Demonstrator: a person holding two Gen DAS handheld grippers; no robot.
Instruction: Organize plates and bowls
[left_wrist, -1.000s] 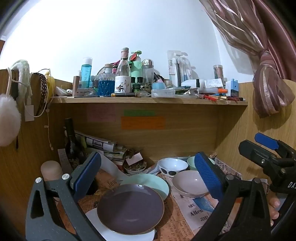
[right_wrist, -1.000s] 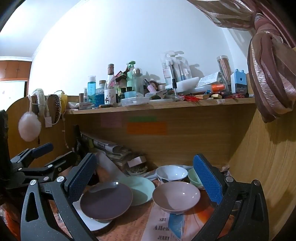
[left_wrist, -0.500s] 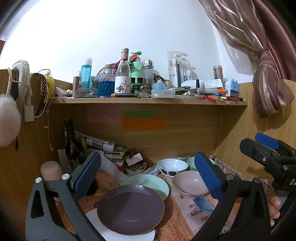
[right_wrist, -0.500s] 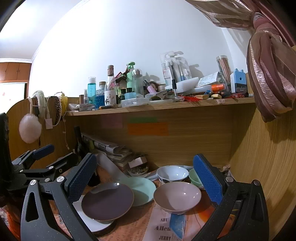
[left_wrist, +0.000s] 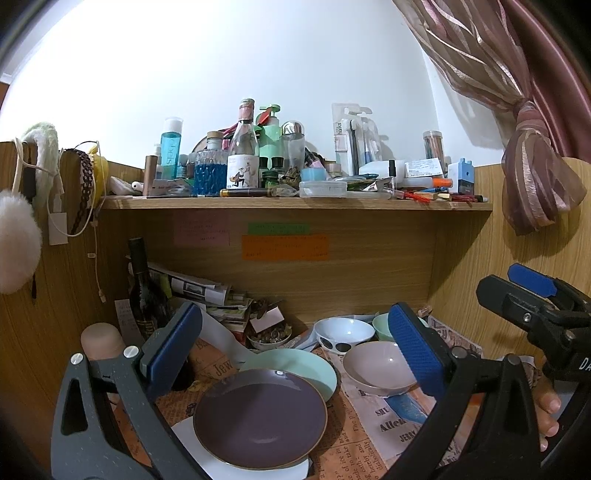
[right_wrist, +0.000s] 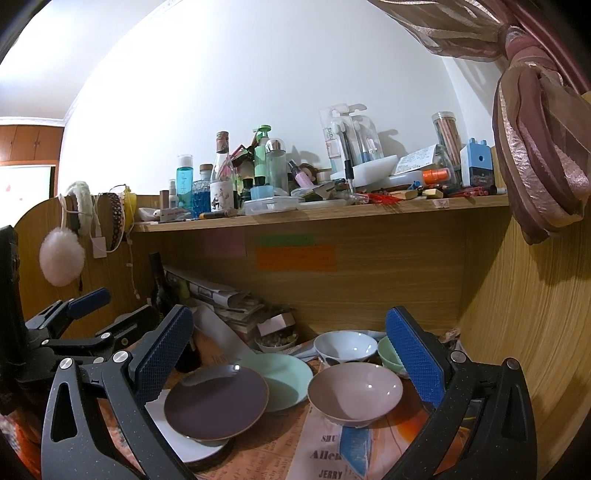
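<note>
While both my grippers hover spread wide and empty above the desk, the dishes all lie ahead of and below my jaws. My left gripper (left_wrist: 295, 347) frames the purple plate (left_wrist: 260, 419), which sits low and dead centre between its fingers, resting on a white plate (left_wrist: 192, 435) and overlapping the green plate (left_wrist: 295, 367) behind it. My right gripper (right_wrist: 291, 350) has the pink bowl (right_wrist: 354, 391) low and a little toward its right finger, with the white bowl (right_wrist: 345, 345) and a small green bowl (right_wrist: 388, 354) just beyond. Plates and bowls are round, so none has a long axis; each lies flat, mouth upward. I judge the left is nearer the plates and the right nearer the bowls, so each would drop forward onto a near rim.
</note>
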